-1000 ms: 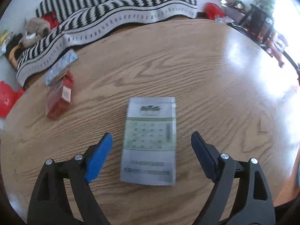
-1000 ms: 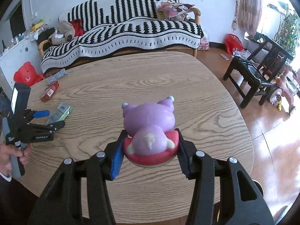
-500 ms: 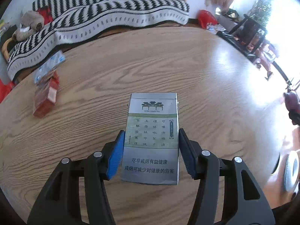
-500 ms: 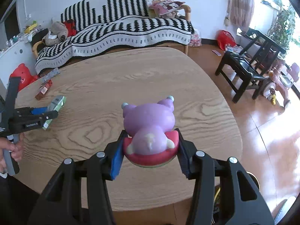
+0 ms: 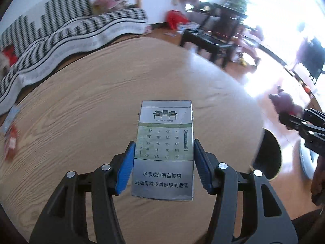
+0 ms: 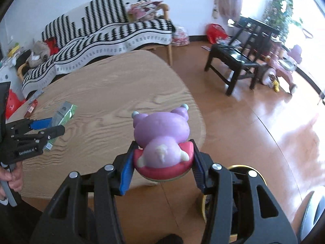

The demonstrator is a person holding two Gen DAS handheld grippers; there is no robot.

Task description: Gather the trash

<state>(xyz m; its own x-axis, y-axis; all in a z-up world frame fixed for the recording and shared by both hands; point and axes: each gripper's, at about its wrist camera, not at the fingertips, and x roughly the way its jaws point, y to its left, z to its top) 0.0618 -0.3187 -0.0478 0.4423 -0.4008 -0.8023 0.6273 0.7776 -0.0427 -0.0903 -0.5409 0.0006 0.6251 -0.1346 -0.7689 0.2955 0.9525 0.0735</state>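
- The round, pale oak-grain tabletop (image 5: pixel 85 109) carries little now: only a red packet (image 5: pixel 11 142) and a pale blue wrapper (image 5: pixel 12 111) are left, at its far left edge near the striped sofa (image 6: pixel 105 32).
- The left claw (image 5: pixel 163 162) was spread either side of the pack a second ago; it now pinches it, both blue pads flat on the long sides. The blurred room behind suggests it is being swung toward the right edge.
- The right claw (image 6: pixel 162 162) is clamped on the purple-and-pink squishy animal toy (image 6: pixel 162 140), as it was a second ago. It has moved out past the tabletop's right edge, with brown floor (image 6: pixel 233 142) under it.
- The silver-and-green cigarette pack (image 5: pixel 164 148) is off the wood, upright in the left claw with the printed face to the camera. It has gone from lying flat to being carried.
- A gold-rimmed round black container (image 6: pixel 239 168), probably the bin, sits on the floor just beyond the tabletop's near right edge, below the right claw.
- My reading: both pieces are picked and on their way to that bin, toy first. The two items at the left edge remain to collect.
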